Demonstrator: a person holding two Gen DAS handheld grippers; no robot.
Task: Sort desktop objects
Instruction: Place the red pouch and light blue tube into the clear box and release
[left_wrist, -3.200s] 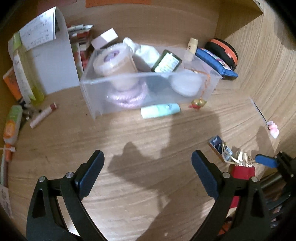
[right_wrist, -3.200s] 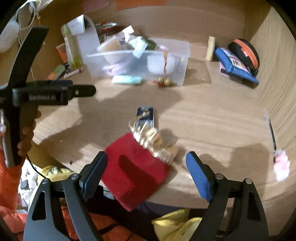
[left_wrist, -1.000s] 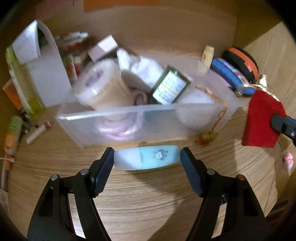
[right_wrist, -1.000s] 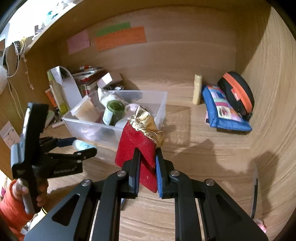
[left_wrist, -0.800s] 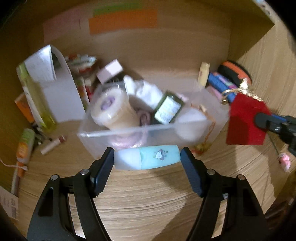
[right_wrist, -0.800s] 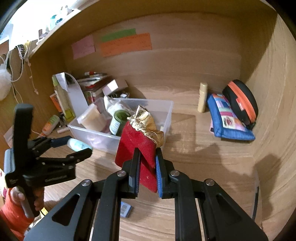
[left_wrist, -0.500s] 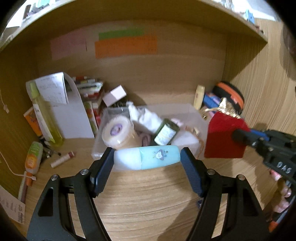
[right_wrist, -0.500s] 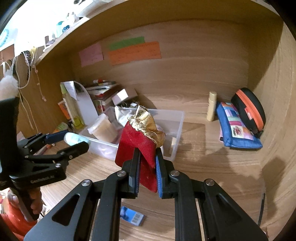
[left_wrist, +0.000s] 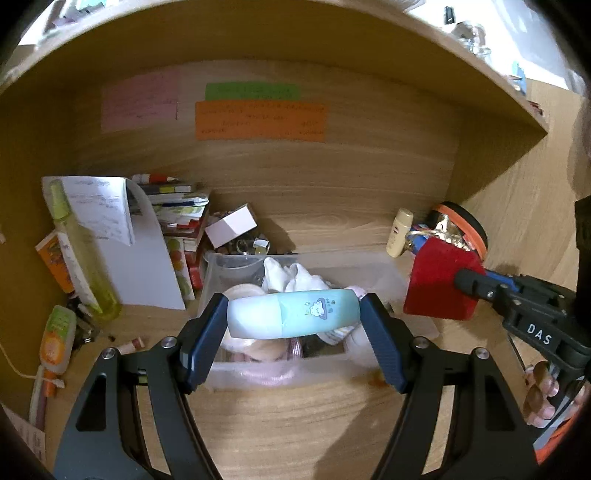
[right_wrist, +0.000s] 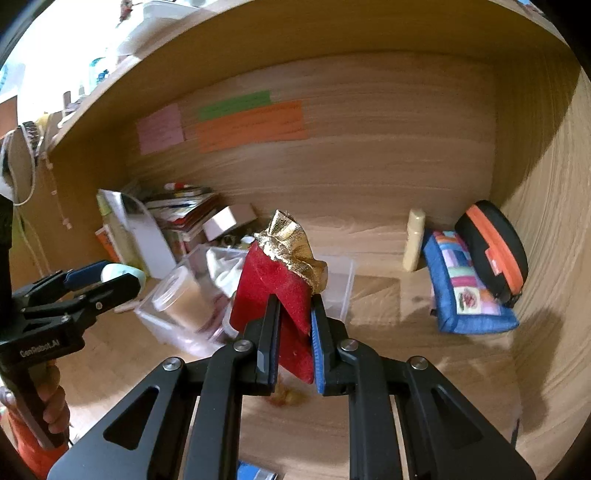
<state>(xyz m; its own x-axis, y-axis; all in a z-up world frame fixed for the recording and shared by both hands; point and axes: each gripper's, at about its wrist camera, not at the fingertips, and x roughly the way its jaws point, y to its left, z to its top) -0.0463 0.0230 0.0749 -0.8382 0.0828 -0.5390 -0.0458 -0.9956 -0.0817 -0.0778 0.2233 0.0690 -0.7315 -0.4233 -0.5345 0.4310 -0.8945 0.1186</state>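
1. The clear plastic bin (left_wrist: 384, 266) sits on the wooden desk (left_wrist: 295, 413), already crowded with a lidded tub, white cloth and other small items. Both held objects hover at or just above its rim, so the step in hand looks like dropping them in.

2. The right gripper (right_wrist: 292, 325) is clamped nearly closed on the red pouch (right_wrist: 273, 291), gripping its lower half while the gold-lined mouth stands above the fingers. In the left view the pouch hangs beside the bin's right end.

3. The left gripper (left_wrist: 293, 319) is spread fairly wide, pinching the pale blue tube (left_wrist: 293, 318) end to end, so it lies crosswise over the bin's front half.

4. To do the step well, each object should probably be carried clear over the rim and above a free patch before the fingers part. The tube's lengthwise hold looks easy to lose, so it likely wants a low release. The two grippers are close together and may need to go in turn.

5. Only the right view shows a blue patchwork pouch (right_wrist: 465, 284) and a black-and-orange case (right_wrist: 491, 247) plainly, well apart from the bin. Only the left view shows the bin's contents under the tube and the clutter at far left.
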